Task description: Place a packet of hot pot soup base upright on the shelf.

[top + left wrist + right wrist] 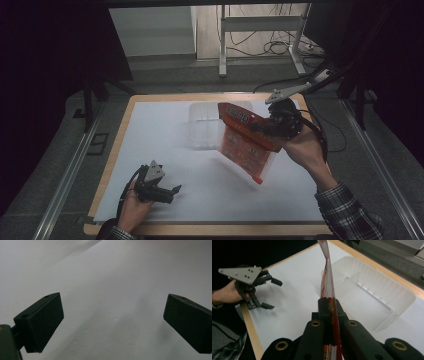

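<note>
Red-and-clear plastic marks the snack bag [245, 142], which hangs in the air above the white sheet [165, 150] covering the table [120, 125], clamped by its upper edge in the right gripper [270, 125]. The right gripper view shows both black jaws closed flat on the bag's film [327, 282], with the bag running straight away from the jaws, edge-on to the camera. In the high view the bag's long axis slants from the gripper down toward the near side of the table, its lower corner free and clear of the sheet. A clear plastic tray [205, 127] lies on the sheet just behind and to the left of the hanging bag — in the right gripper view its open cavity [372, 297] sits immediately right of the film. The right hand is much the nearer to the tray. The left gripper [167, 192] rests low at the near left corner, well apart from both bag and tray, jaws spread wide over bare sheet with nothing between them. Placement likely depends on swinging the bag's lower end over the tray rim before lowering.
</note>
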The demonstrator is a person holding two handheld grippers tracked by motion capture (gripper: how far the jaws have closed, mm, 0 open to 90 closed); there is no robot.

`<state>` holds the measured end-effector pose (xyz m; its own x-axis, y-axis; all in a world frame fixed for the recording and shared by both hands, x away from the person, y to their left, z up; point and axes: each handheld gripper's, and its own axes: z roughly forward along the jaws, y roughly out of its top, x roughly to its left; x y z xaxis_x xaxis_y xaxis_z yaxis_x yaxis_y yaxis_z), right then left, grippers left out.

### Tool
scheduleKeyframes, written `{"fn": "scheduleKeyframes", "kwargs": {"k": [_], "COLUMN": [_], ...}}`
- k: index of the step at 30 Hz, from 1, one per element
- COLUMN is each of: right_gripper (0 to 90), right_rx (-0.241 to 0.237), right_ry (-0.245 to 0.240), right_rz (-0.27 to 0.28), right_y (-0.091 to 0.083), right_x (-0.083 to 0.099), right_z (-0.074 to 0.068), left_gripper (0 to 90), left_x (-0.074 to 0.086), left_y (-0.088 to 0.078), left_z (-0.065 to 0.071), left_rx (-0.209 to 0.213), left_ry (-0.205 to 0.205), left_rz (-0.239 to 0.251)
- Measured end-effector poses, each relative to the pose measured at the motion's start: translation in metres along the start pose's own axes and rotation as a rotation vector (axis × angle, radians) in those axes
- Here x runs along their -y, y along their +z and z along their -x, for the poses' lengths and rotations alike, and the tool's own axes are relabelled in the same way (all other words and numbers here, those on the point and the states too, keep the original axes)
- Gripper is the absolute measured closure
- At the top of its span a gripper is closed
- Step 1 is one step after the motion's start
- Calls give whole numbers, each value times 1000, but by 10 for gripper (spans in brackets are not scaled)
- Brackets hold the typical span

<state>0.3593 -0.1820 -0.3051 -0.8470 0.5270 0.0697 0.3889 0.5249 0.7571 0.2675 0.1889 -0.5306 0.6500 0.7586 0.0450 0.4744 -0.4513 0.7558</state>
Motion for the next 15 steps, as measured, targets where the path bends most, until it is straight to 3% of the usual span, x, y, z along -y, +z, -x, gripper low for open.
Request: {"fn": "scheduleKeyframes", "kwargs": {"k": [15], "right_gripper": [889], "right_rx": [25], "right_ry": [16], "right_rz": [50], "right_y": [1], "right_x": [-34], "right_z": [27], "left_gripper": [22], "left_x": [0], "left_y": [-3], "left_z": [-3], "left_rx": [37], "left_ry": [-39], "left_rz": [30]}}
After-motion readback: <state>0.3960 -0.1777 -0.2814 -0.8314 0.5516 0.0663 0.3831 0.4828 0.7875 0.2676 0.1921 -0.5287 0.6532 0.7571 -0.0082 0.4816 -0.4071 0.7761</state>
